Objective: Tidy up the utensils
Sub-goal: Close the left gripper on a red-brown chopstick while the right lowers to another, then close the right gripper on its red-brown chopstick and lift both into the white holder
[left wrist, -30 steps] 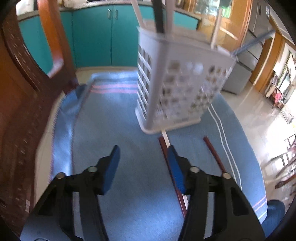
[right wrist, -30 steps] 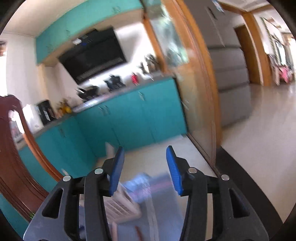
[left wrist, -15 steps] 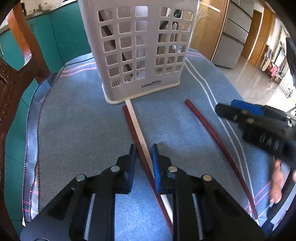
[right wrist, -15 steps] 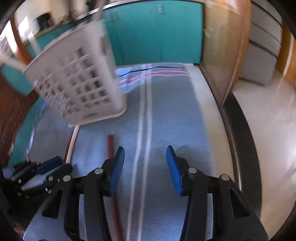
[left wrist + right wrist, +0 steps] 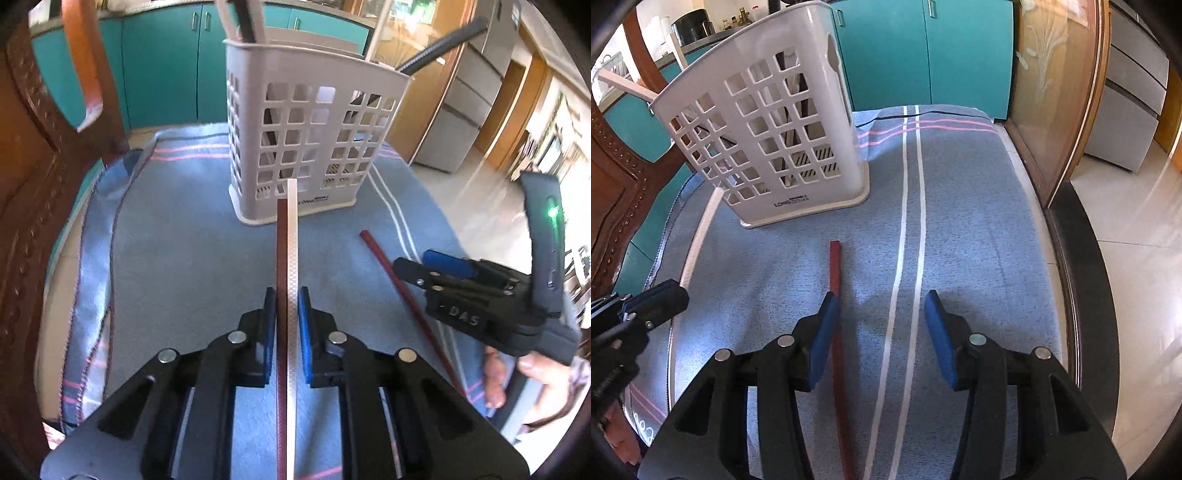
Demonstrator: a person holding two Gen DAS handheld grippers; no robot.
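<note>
A white slotted utensil basket [image 5: 314, 147] [image 5: 768, 129] stands upright on a blue striped cloth [image 5: 184, 258], with several sticks in it. My left gripper [image 5: 286, 295] [image 5: 646, 302] is closing, its pads pressing on a dark red chopstick [image 5: 281, 251] and a white chopstick [image 5: 292, 240] side by side, their tips toward the basket's base. Another dark red chopstick [image 5: 399, 288] [image 5: 834, 273] lies on the cloth. My right gripper [image 5: 882, 299] [image 5: 413, 267] hangs low over it, jaws opening slightly. That chopstick runs just inside the left finger, with no pad pressing on it.
A carved wooden chair back [image 5: 37, 184] rises at the left of the table. The table's dark rim [image 5: 1082, 295] and a glass-panelled door [image 5: 1045, 92] are to the right, above a tiled floor. Teal cabinets [image 5: 923, 48] stand behind. A hand [image 5: 524, 369] holds the right gripper.
My left gripper has closed on the red and white chopsticks. The right gripper swung down from facing the kitchen to just above the cloth, over the other red chopstick.
</note>
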